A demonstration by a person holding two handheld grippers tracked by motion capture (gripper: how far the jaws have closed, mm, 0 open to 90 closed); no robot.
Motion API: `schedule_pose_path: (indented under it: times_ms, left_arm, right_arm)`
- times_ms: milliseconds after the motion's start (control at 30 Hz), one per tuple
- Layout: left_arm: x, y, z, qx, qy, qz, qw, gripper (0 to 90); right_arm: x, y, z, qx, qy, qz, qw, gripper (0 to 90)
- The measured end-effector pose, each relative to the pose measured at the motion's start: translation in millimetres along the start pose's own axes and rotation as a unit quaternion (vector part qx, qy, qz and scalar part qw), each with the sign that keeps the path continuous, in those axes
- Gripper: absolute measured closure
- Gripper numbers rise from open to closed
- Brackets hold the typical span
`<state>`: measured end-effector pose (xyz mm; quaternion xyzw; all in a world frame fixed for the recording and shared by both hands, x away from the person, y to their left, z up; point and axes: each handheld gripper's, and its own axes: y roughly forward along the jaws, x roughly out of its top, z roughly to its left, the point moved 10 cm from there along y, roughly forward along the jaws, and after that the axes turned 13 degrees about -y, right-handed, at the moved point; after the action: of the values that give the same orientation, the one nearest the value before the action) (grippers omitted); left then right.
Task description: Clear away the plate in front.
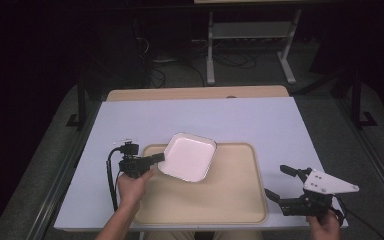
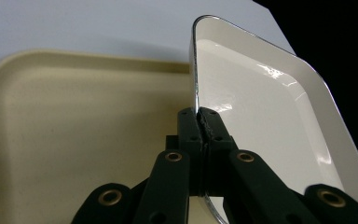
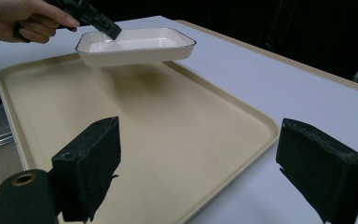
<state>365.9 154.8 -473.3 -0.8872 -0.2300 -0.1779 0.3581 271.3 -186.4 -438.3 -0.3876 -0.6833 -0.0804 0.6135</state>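
The right gripper has its two black jaws wide apart, with nothing between them, above the near edge of the beige tray. At the far left, a hand with the other gripper holds a white dish by its rim, lifted above the tray.

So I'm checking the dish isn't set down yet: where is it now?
In the high view the dish hangs over the tray's far left corner, its rim pinched by the left gripper.

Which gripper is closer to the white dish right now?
Left. The left gripper is clamped on the white dish's rim, holding it above the tray; the right gripper sits open, apart, beyond the tray's right edge.
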Motion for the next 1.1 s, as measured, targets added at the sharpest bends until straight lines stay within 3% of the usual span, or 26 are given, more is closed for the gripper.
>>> schedule_pose_path:
  times_ms: [467, 700, 967, 1100]
  left_arm:
    - [-28.3, -6.3, 3.7, 0.018, 0.002, 0.011, 0.9998, 88.4]
    - [-38.2, -5.1, 5.2, 0.02, -0.014, 0.015, 0.9996, 88.3]
    - [-46.2, -5.7, 4.6, 0.039, -0.018, 0.014, 0.999, 88.3]
    - [-50.9, -4.3, 7.0, 0.062, -0.005, 0.008, 0.998, 88.3]
  right_arm:
    - [0.9, 0.7, 1.5, 0.001, -0.004, 0.0, 1.0, 12.9]
    - [0.9, 0.5, 1.4, 0.001, -0.003, 0.0, 1.0, 12.9]
    - [0.7, 0.8, 1.7, 0.002, -0.003, 0.001, 1.0, 12.9]
    - [1.2, 1.0, 2.2, 0.003, -0.004, 0.0, 1.0, 12.8]
